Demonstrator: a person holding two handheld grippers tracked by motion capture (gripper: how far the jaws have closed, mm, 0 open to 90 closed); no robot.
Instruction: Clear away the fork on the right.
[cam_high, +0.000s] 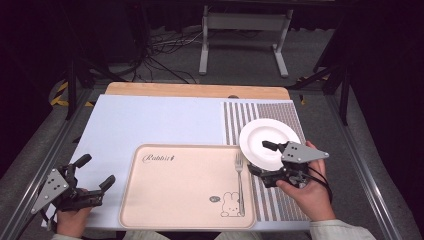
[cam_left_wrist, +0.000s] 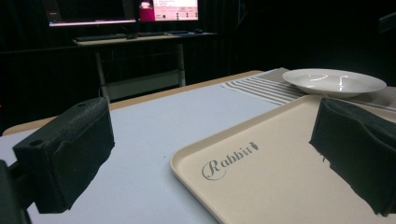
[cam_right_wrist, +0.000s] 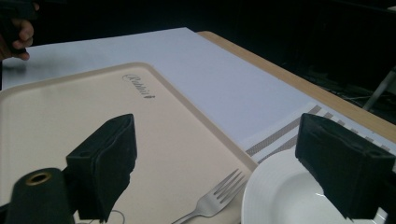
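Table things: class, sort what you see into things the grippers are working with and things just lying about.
In the job: white plate, fork, beige tray, right gripper, open over the plate's edge.
Lying about: striped mat, blue sheet, left gripper, idle.

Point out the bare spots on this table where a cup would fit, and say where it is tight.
Most of the tray is bare, from its lettering to the fork along its right edge. The pale blue mat beyond the tray is bare too. It is tight on the striped mat, where the white plate and the open right gripper crowd the near part.
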